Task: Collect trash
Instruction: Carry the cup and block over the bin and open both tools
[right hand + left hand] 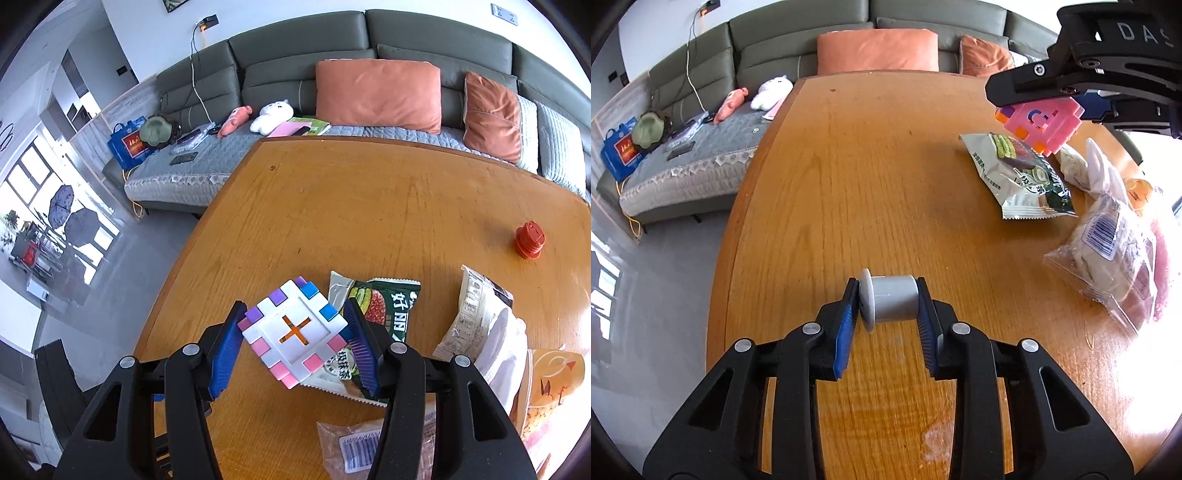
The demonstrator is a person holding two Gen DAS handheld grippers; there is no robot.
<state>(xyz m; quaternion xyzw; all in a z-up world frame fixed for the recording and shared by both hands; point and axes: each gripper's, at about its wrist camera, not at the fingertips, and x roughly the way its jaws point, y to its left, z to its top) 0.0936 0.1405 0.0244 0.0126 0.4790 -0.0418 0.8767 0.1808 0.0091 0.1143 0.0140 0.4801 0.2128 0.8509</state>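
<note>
Wooden table (886, 184) filled most of both views, w/ a grey-green sofa (369, 40) beyond its far edge at 12 o'clock. Trash sat in a loose cluster toward 3 o'clock in the left wrist view: a clear bag w/ barcode label (1108, 254), a green snack packet (1019, 177) just beside it, plus a white wrapper (1104, 166) behind. A 2nd printed packet (476, 314) and an orange cup-like container (554, 384) showed at 4 o'clock in the right wrist view; a small red cap-shaped piece (529, 240) stood well apart at 2 o'clock.

Right gripper (295, 332) was clamped on a pink-and-white block cube (295, 332), pads on opposite sides, cube lifted clear above the snack packet. Left gripper (888, 304) was clenched on a small grey spool w/ white flange (890, 302), at 6 o'clock in its own view, spool at or just off the tabletop, can't tell which.

Step in hand, as I judged it: both hands had their pickups, carry phase about to start. No bin was visible in either view, so the next move prob. called for lifting the spool clear, keeping both grips firm, and swinging toward wherever the bin was. Wrappers were still left, so task looked early.
</note>
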